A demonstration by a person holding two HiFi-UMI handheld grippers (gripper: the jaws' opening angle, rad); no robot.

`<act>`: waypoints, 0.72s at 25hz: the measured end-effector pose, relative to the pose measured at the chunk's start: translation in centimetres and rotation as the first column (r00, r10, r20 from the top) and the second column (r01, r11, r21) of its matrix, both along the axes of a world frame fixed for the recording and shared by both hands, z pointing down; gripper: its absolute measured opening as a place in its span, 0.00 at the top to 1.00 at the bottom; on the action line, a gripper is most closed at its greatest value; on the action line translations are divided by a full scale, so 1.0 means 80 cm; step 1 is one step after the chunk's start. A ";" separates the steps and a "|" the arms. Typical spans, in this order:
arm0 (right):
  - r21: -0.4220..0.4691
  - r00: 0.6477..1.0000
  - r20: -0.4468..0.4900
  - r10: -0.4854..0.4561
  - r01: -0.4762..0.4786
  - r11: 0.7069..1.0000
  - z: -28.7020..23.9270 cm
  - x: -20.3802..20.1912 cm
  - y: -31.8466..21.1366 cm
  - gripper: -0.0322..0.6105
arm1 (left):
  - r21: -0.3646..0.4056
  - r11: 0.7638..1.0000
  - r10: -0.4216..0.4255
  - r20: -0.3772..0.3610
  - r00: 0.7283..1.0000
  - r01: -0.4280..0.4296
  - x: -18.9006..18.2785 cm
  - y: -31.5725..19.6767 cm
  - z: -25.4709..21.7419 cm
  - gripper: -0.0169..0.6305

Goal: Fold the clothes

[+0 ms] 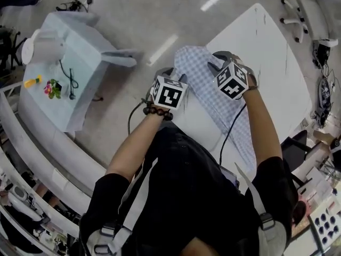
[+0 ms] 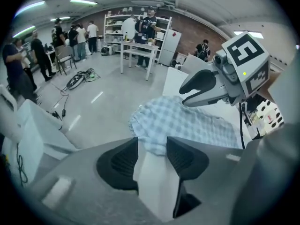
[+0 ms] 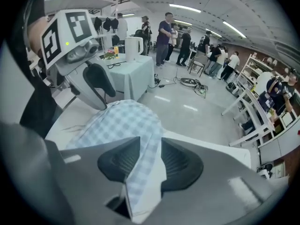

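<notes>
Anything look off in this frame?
Only the blue-checked garment: it lies bunched lengthwise on the white table, its far end lapping over the table's edge. A fold of it runs between the right claw's jaws. Nothing looks torn or spilled.

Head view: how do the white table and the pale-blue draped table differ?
The white table is bare-topped and holds a blue-checked garment; the pale-blue draped table is cloth-covered and holds a white kettle and black cable. The white table is right before the person; the draped table stands apart.
</notes>
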State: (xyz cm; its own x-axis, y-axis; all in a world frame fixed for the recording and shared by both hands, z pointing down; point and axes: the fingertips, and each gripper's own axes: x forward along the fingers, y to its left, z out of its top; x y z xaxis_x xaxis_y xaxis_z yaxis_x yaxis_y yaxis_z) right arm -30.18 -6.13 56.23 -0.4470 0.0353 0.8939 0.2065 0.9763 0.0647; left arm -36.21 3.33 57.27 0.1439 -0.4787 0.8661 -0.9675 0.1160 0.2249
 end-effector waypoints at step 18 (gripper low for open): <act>-0.159 0.990 -0.089 0.112 -0.126 0.979 0.036 -0.030 0.005 0.68 | -0.056 0.979 -0.202 -0.183 0.962 0.195 0.001 -0.001 0.029 0.59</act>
State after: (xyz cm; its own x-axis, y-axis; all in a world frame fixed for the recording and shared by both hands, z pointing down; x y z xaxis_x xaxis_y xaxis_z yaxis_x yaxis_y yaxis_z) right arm -32.55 -5.72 59.13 -0.3846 0.1355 0.9131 0.0863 0.9901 -0.1106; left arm -36.13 3.23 59.57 0.2103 -0.4818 0.8507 -0.8652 0.3134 0.3914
